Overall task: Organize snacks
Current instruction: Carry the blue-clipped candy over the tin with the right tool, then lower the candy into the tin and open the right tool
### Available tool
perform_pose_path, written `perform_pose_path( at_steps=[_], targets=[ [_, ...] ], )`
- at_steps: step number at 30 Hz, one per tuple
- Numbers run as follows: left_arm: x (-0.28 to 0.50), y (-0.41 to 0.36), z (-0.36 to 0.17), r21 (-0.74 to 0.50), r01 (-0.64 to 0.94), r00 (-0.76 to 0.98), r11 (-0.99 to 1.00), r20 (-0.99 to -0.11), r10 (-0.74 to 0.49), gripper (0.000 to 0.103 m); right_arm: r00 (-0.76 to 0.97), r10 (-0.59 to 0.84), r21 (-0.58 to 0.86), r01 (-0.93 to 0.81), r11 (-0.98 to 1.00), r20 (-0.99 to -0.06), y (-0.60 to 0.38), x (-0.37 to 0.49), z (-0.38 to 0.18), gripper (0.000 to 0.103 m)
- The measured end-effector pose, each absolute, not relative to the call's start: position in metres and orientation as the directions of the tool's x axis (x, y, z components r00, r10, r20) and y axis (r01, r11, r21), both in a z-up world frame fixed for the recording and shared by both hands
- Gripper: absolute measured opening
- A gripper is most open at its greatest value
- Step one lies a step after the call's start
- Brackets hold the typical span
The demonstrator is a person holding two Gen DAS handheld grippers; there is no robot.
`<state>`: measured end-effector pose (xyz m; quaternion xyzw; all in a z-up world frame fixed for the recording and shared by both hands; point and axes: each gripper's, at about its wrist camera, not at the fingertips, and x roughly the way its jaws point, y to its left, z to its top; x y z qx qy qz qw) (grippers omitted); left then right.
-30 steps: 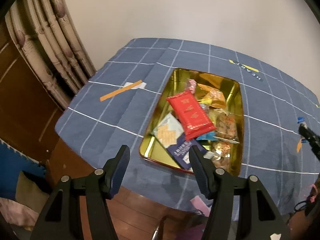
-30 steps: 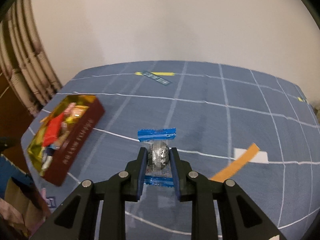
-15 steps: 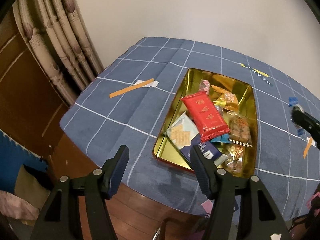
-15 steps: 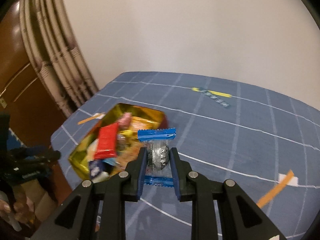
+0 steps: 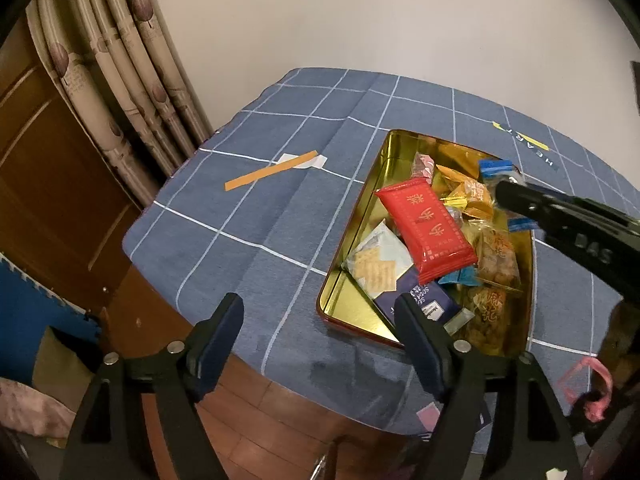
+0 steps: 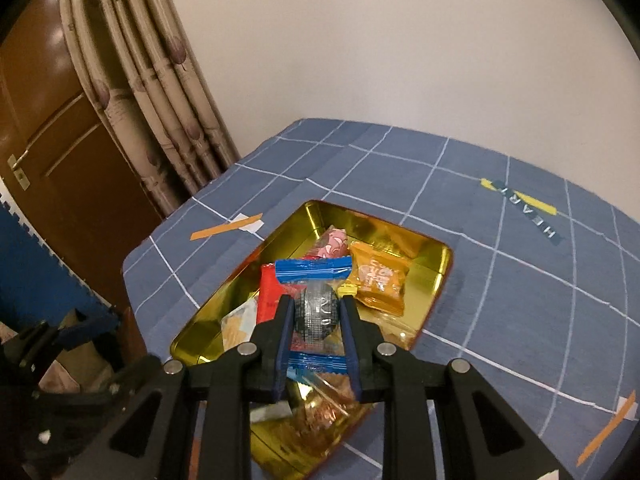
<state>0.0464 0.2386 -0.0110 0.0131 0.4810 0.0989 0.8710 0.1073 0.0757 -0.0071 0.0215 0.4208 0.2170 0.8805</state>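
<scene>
The right hand-held gripper [image 6: 316, 322] is clamped on a blue-ended candy [image 6: 316, 314], a silver foil ball inside a clear wrapper with blue crimped ends, pinched across its middle between the two blue pads. It holds the candy above the gold tin [image 6: 434, 276], over the snacks already lying inside, and the candy touches none of them as far as the right wrist view shows. In the tin lie a red packet [image 5: 430, 230], an orange packet [image 6: 378, 276], a pink wrapped sweet [image 6: 332, 244], a pale cracker pack [image 5: 376, 264], a dark blue soda-cracker pack [image 5: 424, 300] and brown fried snacks in clear bags [image 5: 496, 256]. The tin sits on the blue checked cloth of the worktop [image 5: 256, 216], near its front edge. The left hand-held gripper [image 5: 320, 334] hangs by that near edge with nothing between its pads; its jaws have just been opening and stand wide apart, the right pad overlapping the tin's near corner in the left wrist view, though whether it touches the tin is hard to judge from this angle. An orange tape strip [image 5: 272, 172] lies on the cloth left of the tin, well apart from it.
</scene>
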Motion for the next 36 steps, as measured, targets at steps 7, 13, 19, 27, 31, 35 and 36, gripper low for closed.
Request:
perform_pose_path(
  at_steps=[7,13,19,27,31,35,36],
  targets=[
    [0.049,0.242,-0.014,0.087,-0.157,0.507,0.984,-0.847,0.156,0.080,0.528,0.376,0.214,-0.343,0.915,-0.761,0.083,0.124,-0.025,0.023],
    [0.049,0.242,-0.013,0.062,-0.152,0.517,0.986,-0.845,0.133,0.084,0.516,0.362,0.211,-0.329,0.921,-0.776,0.085,0.134,-0.037,0.023],
    [0.049,0.241,-0.013,0.036,-0.146,0.519,0.989,-0.848,0.107,0.085,0.509,0.353,0.209,-0.319,0.925,-0.785,0.089,0.140,-0.042,0.023],
    [0.048,0.241,-0.011,0.038,-0.141,0.536,0.989,-0.838,0.108,0.085,0.506,0.347,0.202,-0.320,0.926,-0.789,0.093,0.141,-0.045,0.023],
    [0.048,0.239,-0.010,0.041,-0.129,0.542,0.991,-0.834,0.105,0.085,0.504,0.345,0.200,-0.320,0.926,-0.792,0.094,0.142,-0.045,0.024],
    [0.047,0.237,-0.010,0.039,-0.118,0.547,0.992,-0.832,0.098,0.085,0.506,0.344,0.202,-0.315,0.928,-0.791,0.093,0.143,-0.045,0.024],
    [0.047,0.236,-0.009,0.038,-0.117,0.549,0.992,-0.830,0.096,0.085,0.506,0.346,0.205,-0.313,0.927,-0.790,0.093,0.143,-0.045,0.025]
  ],
)
